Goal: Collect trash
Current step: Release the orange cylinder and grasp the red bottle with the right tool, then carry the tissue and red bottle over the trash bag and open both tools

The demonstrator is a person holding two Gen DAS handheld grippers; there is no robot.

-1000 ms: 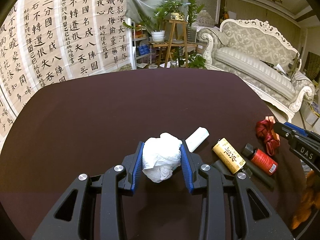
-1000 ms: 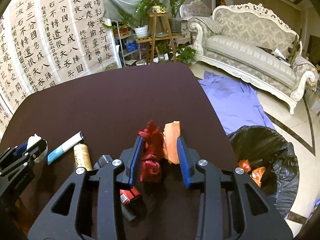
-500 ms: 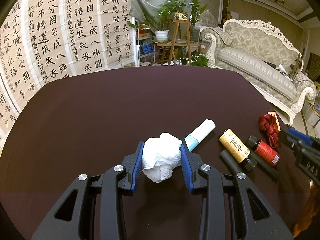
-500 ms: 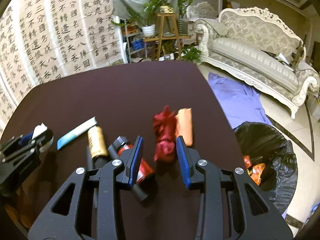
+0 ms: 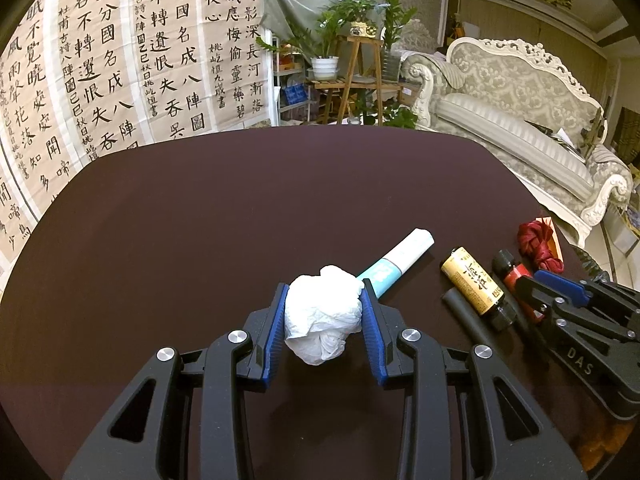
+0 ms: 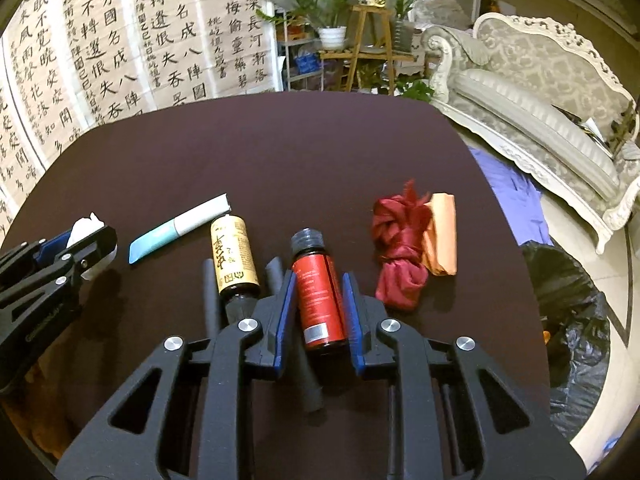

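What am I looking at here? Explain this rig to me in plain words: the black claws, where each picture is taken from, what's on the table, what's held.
A person holds a two-finger claw in each hand, each carrying a forward-looking camera. The left camera shows the left gripper clamped on a crumpled white tissue. The right camera shows the right gripper with its jaws closing around a red bottle. On the dark table also lie a yellow-labelled bottle, a white and teal tube, a red cloth bundle and an orange wrapper. A black-lined bin stands beside the table.

I am in a home living room. An ornate cream carved sofa (image 5: 520, 128) stands beside green potted plants (image 5: 340, 28). Long paper calligraphy scrolls (image 5: 120, 60) cover the wall.
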